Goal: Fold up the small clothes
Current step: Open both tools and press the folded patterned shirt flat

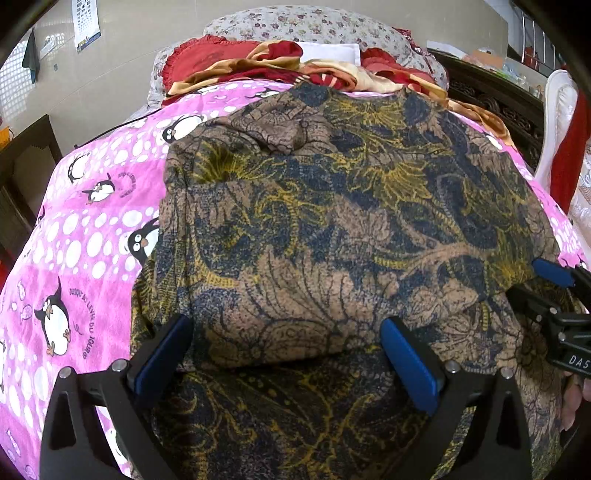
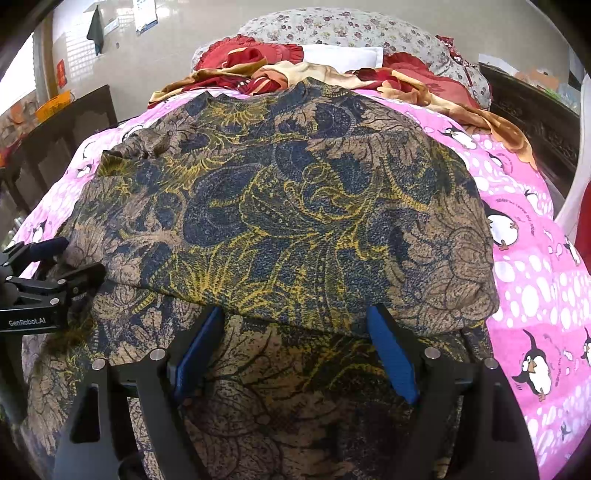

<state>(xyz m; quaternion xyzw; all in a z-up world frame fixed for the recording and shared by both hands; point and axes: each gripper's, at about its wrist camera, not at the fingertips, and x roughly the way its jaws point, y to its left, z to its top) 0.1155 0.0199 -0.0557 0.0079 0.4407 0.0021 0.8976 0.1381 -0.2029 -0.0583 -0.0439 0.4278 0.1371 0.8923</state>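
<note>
A brown garment with a navy and yellow leaf print (image 1: 332, 206) lies on the pink penguin bedspread (image 1: 85, 221), with its near part folded over onto itself. My left gripper (image 1: 288, 332) is open, its blue pads either side of the fold edge, just above the cloth. My right gripper (image 2: 295, 317) is open too, at the fold edge of the same garment (image 2: 288, 206). Each gripper shows in the other's view, the right one (image 1: 546, 284) at the right edge and the left one (image 2: 66, 258) at the left edge.
A heap of red and gold bedding (image 1: 295, 62) and floral pillows (image 2: 351, 29) lie at the bed's far end. Dark wooden furniture (image 1: 498, 103) stands right of the bed, a dark cabinet (image 2: 62, 129) to the left.
</note>
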